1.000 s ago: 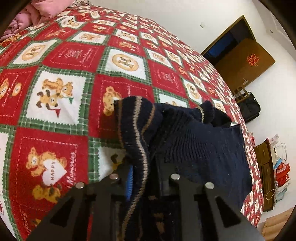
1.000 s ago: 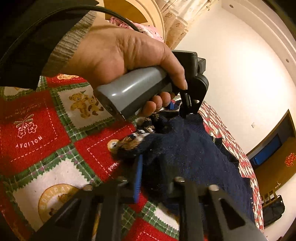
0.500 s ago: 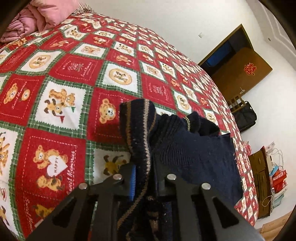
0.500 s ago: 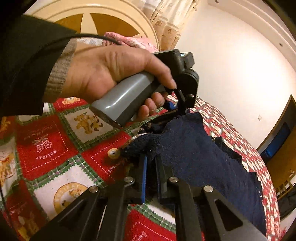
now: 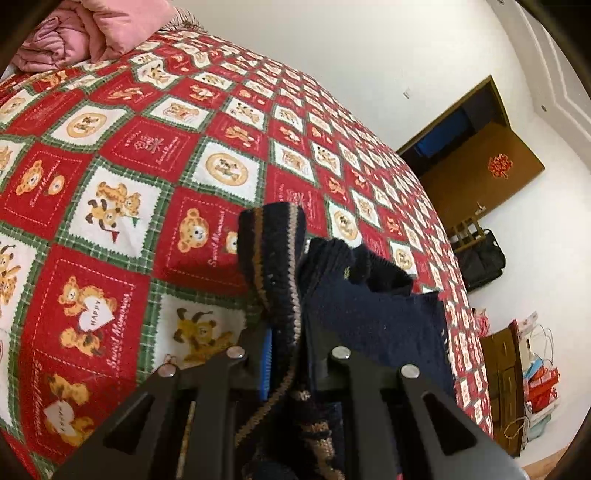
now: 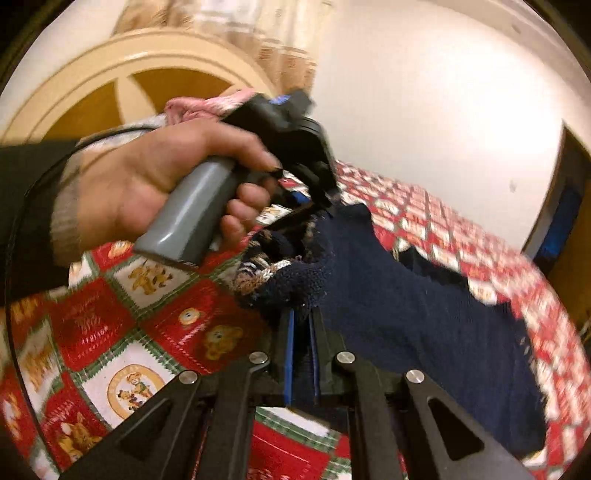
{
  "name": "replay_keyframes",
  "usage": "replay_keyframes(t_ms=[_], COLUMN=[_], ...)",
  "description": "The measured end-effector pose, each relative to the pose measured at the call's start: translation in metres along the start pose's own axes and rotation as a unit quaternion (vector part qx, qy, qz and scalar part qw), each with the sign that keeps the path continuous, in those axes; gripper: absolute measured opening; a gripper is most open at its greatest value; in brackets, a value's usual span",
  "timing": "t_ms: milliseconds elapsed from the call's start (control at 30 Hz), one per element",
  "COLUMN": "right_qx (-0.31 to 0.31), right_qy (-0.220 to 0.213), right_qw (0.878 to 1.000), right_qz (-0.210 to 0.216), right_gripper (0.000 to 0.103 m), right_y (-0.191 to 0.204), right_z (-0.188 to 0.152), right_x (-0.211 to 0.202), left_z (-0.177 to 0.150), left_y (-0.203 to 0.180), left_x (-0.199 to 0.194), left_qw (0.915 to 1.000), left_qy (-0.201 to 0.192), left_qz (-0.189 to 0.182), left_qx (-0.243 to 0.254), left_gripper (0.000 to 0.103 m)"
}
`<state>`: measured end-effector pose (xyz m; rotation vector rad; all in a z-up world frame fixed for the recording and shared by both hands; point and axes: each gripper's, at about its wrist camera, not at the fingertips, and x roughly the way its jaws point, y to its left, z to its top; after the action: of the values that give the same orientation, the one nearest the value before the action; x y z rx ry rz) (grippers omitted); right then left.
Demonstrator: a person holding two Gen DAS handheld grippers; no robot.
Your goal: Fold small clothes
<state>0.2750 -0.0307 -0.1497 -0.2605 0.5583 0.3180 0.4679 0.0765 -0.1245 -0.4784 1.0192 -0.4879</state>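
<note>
Navy knit sweater [image 5: 373,317] lifted off a red-and-green teddy-bear patchwork bedspread [image 5: 122,206], held at 2 points along 1 edge. Left gripper [image 5: 286,354] pressed together on the striped tan-and-navy ribbed hem [image 5: 275,254], which rises out of the jaws, stands up in a fold above the fingertips and curls over at the top. Rest of the garment draped away to the right of the tool, trailing down toward the quilt.

From the right wrist camera: right gripper [image 6: 301,332] pinching a bunched corner of the same sweater [image 6: 406,306], a rolled lump of navy knit with brown-and-white patterning sitting directly on top of the closed fingertips. Navy fabric stretched from there up to the left gripper [image 6: 321,188], gripped by its grey handle in the person's left hand [image 6: 147,184] just beyond, and spread off to the right over the bed. View slightly blurred.

Pink bedding [image 5: 85,33] heaped at the head of the bed, against a cream and brown headboard [image 6: 122,85]. Brown door [image 5: 480,166] with a red emblem at the far wall, black bag [image 5: 480,262] just beside it on the floor.
</note>
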Motion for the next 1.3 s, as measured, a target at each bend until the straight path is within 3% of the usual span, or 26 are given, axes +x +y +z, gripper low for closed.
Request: replay_keyframes(t_ms=[200,467,867,1167,1300], right_qx=[0.076,0.172,0.315,0.390,0.362], right_qy=[0.002,0.006,0.041,0.065,0.053], right_qw=[0.997,0.985,0.947,0.916,0.928], right_qz=[-0.017,-0.031,-0.042,-0.065,-0.072], right_gripper=[0.005,0.003,0.003,0.000,0.000], right_y=[-0.059,-0.140,-0.260,-0.320,-0.322], right_z=[-0.007,-0.032,-0.100,-0.154,-0.150], right_x=[-0.013,-0.039,-0.059,-0.078,-0.085], left_z=[0.001,0.002,-0.024,-0.053,-0.065], left_y=[-0.042,-0.123,-0.224,-0.275,-0.290], left_x=[0.004,0.033,0.128,0.196,0.196], left_qw=[0.9998,0.9990,0.9948,0.9878,0.9801], left_qy=[-0.021,-0.015,0.046,0.080,0.071], left_qz=[-0.007,-0.018,-0.027,-0.003,0.015], left_qx=[0.002,0.039,0.087,0.134,0.184], left_gripper=[0.014,0.014,0.014,0.014,0.015])
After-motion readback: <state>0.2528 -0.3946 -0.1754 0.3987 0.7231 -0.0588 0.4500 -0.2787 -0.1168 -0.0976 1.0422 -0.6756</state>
